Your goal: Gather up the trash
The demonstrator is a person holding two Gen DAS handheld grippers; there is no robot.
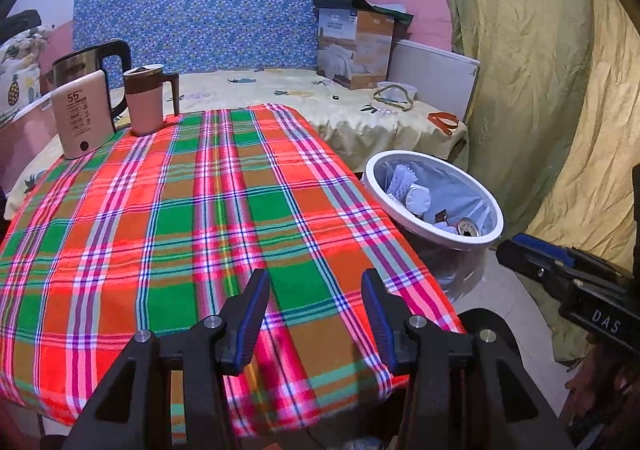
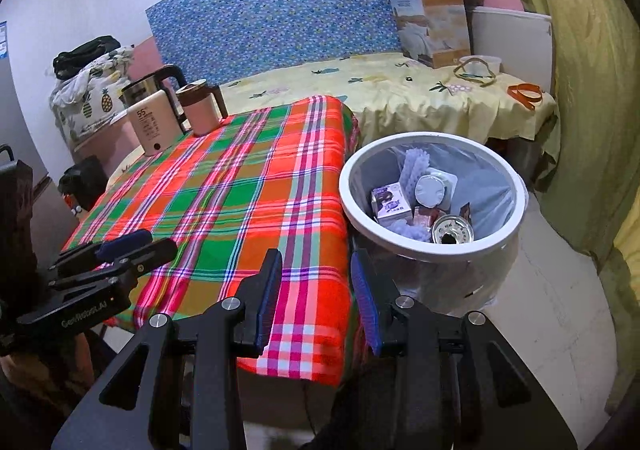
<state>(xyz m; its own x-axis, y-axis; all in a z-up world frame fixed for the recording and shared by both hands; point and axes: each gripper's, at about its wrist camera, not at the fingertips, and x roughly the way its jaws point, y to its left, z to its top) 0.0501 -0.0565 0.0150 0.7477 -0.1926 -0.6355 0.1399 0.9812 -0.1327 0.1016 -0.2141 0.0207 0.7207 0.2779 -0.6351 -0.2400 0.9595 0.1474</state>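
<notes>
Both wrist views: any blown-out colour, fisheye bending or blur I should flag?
Left wrist: red in the plaid cloth clips to a neon glow; black vignette in the corners; left gripper sharp. Right wrist: same clipped red; the curtain bows hard along the rim; trash bin contents crisp, no motion blur.

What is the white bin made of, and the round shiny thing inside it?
The bin looks like smooth white plastic, with an even, slightly glossy rim and a thin plastic bag lining it. The round thing looks like a metal can: silvery, reflective, ringed end.
</notes>
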